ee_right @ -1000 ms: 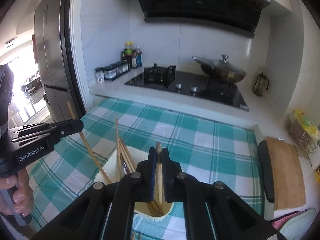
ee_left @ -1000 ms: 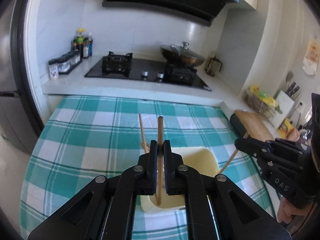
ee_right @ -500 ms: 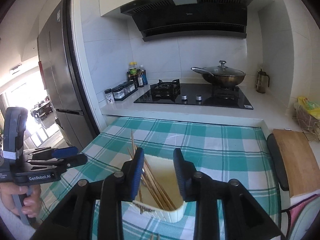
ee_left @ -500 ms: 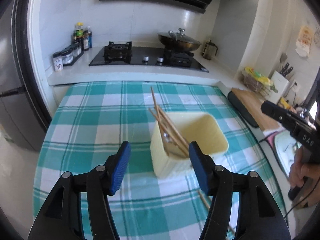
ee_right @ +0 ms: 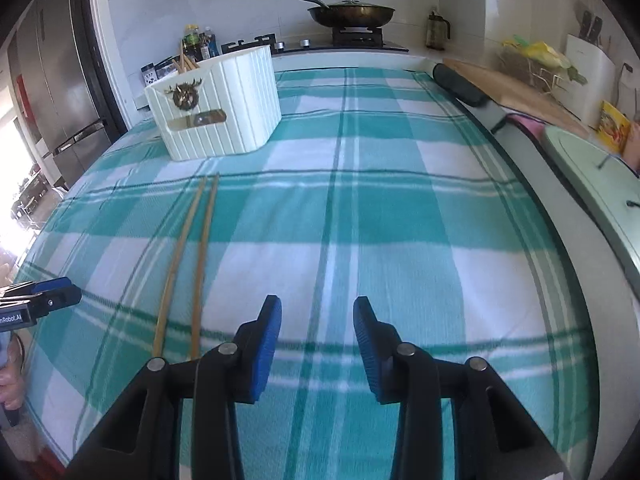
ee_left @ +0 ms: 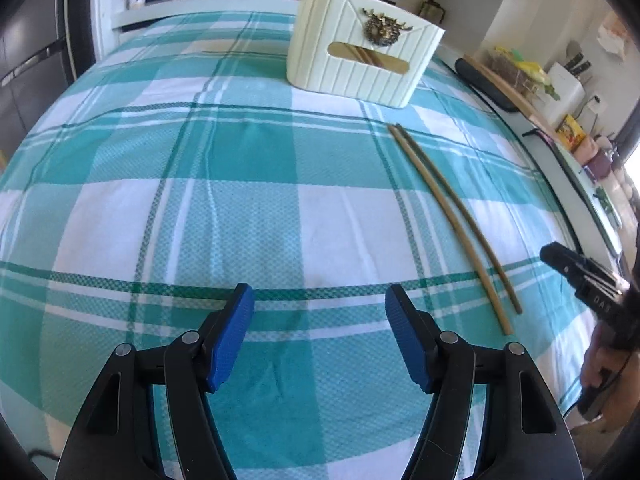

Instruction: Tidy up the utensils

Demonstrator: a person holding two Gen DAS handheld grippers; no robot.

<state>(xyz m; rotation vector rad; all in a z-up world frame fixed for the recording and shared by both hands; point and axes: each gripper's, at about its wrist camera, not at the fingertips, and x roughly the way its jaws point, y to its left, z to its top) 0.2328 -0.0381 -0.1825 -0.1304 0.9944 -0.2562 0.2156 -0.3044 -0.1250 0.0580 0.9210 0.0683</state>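
left gripper (ee_left: 319, 336): black two-finger claw with blue ribbed pads, bottom centre of left wrist view; jaws spread wide, have just been opening, nothing between them, only cloth below. Also seen at left edge of right wrist view, held by a hand (ee_right: 10, 376).
right gripper (ee_right: 317, 344): same black build, blue pads, bottom centre of right wrist view; jaws released and apart, narrower gap than left, have just been opening, nothing between them. Its black body shows at right edge of left wrist view.
loose chopsticks (ee_left: 456, 224): two long thin tan wooden sticks lying flat on the cloth, side by side, nearly touching along their length; right of centre in left wrist view, running from mid-frame down to lower right. In right wrist view, left of centre, near ends just beside the right gripper's left finger.
utensil holder (ee_left: 360, 60): cream ribbed plastic box, upright, brass deer-head emblem and slot handle on its face; upper centre in left wrist view, upper left in right wrist view. Wooden sticks poke above its rim and show through the slot.
holder vs loose chopsticks: apart; stick tips point toward the box, short gap.
tablecloth (ee_left: 160, 184): teal and white plaid, covers table, fills both views.
background: lidded dark wok (ee_right: 351, 10) on black gas hob, top of frame; wooden cutting board (ee_right: 516, 88) upper right.
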